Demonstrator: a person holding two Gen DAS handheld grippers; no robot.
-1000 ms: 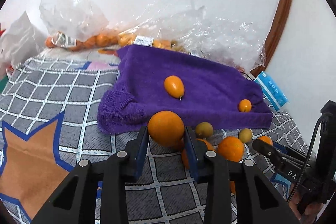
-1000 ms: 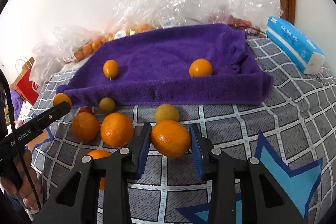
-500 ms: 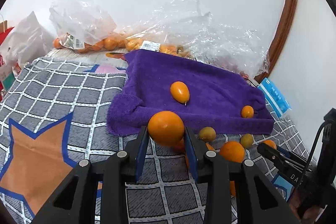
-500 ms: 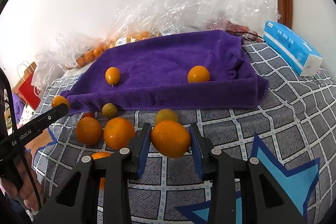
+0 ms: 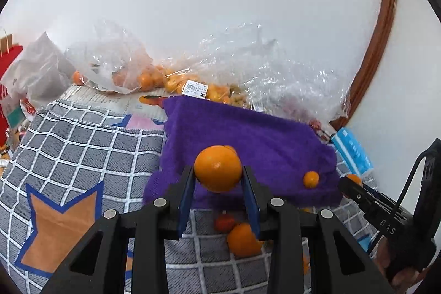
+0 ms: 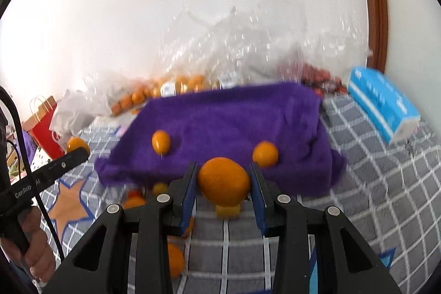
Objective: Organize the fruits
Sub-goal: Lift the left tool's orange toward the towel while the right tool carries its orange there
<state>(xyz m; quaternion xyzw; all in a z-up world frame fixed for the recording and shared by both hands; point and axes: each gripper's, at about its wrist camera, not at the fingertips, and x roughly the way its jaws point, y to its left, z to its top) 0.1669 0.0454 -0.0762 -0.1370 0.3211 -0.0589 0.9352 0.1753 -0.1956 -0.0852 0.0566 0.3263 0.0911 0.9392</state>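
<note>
Oranges, one (image 5: 217, 168) gripped in the left tool (image 5: 218, 193) and one (image 6: 223, 181) in the right tool (image 6: 223, 193), have risen off the bed (image 5: 82, 139) toward the near edge of the towel (image 5: 248, 134), so placing seems next.

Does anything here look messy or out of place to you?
Yes. Loose fruit lies scattered on the checked cloth in front of the purple towel, while only two small fruits sit on the towel. Its front edge is rumpled. Each pair of tongs grips an orange: left tongs, right tongs.
</note>
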